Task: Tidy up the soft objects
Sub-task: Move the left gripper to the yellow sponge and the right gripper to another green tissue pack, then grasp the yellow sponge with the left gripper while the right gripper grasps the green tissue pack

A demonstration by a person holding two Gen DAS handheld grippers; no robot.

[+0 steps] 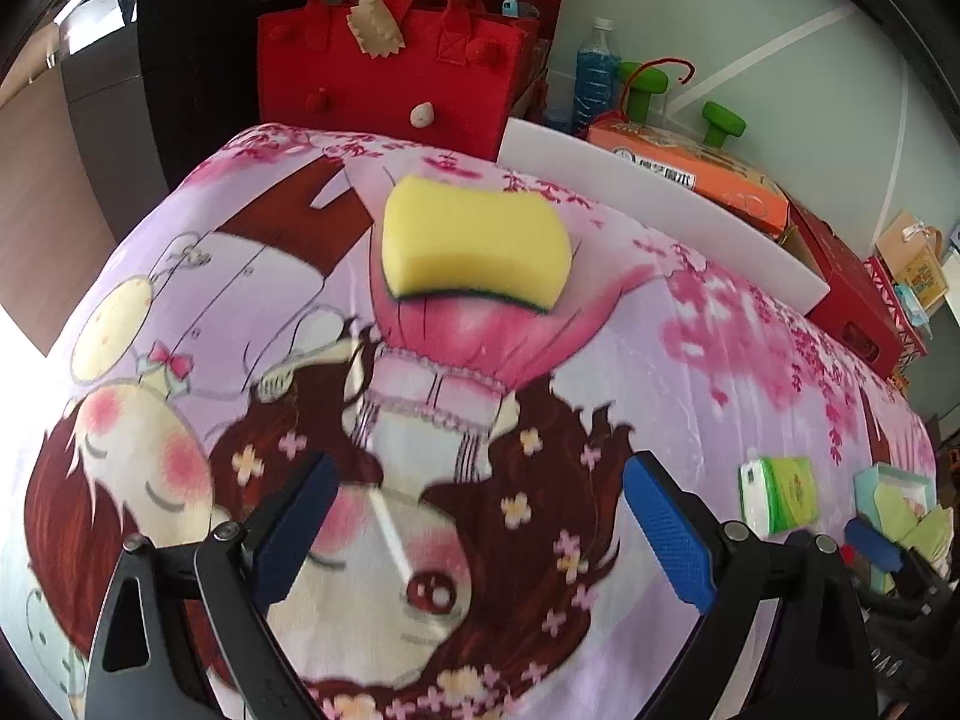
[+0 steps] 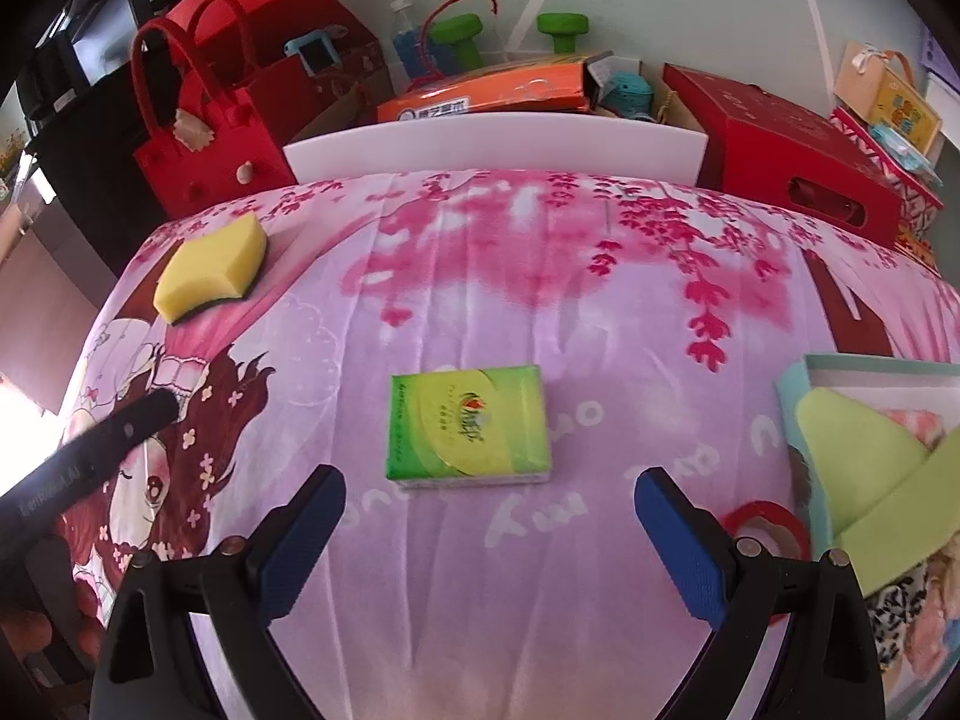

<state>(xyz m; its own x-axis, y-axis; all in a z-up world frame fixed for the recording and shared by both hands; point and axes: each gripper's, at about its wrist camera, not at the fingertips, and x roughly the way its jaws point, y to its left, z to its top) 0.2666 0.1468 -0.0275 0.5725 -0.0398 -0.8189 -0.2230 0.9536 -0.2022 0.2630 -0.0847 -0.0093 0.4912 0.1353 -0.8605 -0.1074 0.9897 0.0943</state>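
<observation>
A yellow sponge [image 1: 475, 241] with a dark green underside lies on the pink cartoon blanket [image 1: 708, 372], straight ahead of my left gripper [image 1: 480, 516], which is open and empty, well short of it. The sponge also shows far left in the right wrist view [image 2: 209, 267]. A green tissue pack [image 2: 469, 425] lies flat just ahead of my right gripper [image 2: 489, 516], which is open and empty. The pack shows at the right in the left wrist view [image 1: 779, 495]. A light blue box [image 2: 798, 381] holding green soft pieces [image 2: 852, 456] sits at the right.
A red felt bag [image 1: 390, 60] stands behind the blanket at the back left. A white board [image 2: 492, 141] edges the far side, with an orange box [image 2: 486, 96], green dumbbells [image 2: 561, 27], a bottle [image 1: 597, 75] and a red box [image 2: 780, 144] behind it. A red tape roll [image 2: 762, 525] lies by the right finger.
</observation>
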